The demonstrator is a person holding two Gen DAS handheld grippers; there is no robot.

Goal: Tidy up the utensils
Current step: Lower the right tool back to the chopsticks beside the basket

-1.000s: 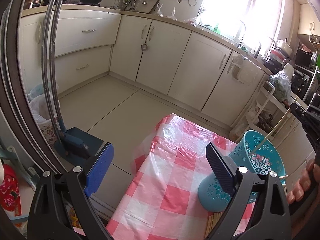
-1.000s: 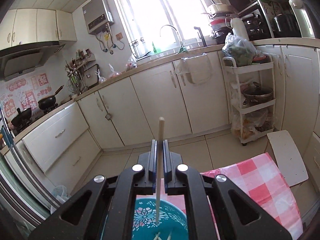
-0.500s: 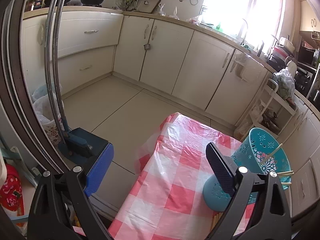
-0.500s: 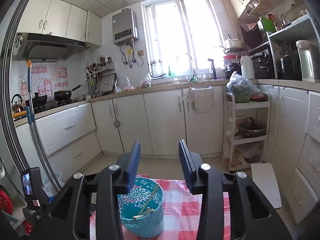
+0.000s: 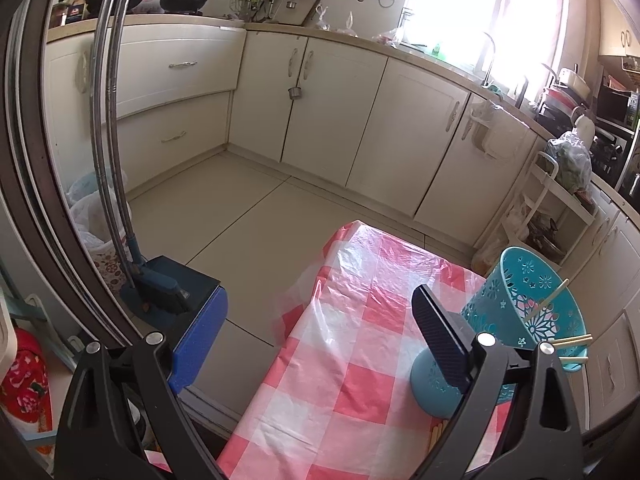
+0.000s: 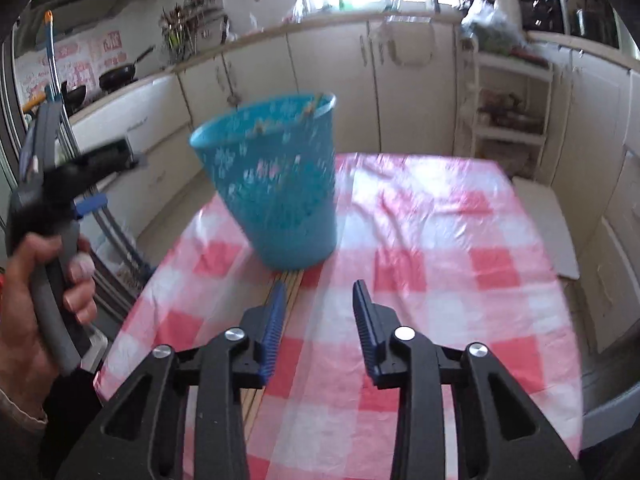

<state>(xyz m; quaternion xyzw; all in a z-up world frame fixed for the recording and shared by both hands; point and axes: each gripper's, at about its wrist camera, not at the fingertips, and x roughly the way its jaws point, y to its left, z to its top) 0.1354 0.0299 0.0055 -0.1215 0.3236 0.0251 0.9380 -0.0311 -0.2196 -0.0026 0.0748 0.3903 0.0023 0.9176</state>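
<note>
A teal openwork basket (image 5: 520,312) (image 6: 276,184) stands on the red-and-white checked table (image 5: 340,380) (image 6: 440,280), with wooden chopsticks (image 5: 548,300) leaning inside it. More chopsticks (image 6: 294,284) (image 5: 436,436) lie flat on the cloth in front of the basket. My right gripper (image 6: 319,292) hovers low over the cloth just before the basket; its jaws are closing with nothing between them, and the loose chopsticks lie under its left finger. My left gripper (image 5: 320,320) is open wide and empty at the table's left edge, left of the basket. A hand (image 6: 36,288) holds it.
A blue mop head and its metal poles (image 5: 160,284) stand on the floor left of the table. A white shelf trolley (image 5: 560,208) sits against the cream cabinets behind the basket. A white board (image 6: 548,224) leans at the table's right side.
My right gripper let go of the chopstick, which now rests in the basket, then drew back and dropped low over the cloth. The left gripper has not moved.
</note>
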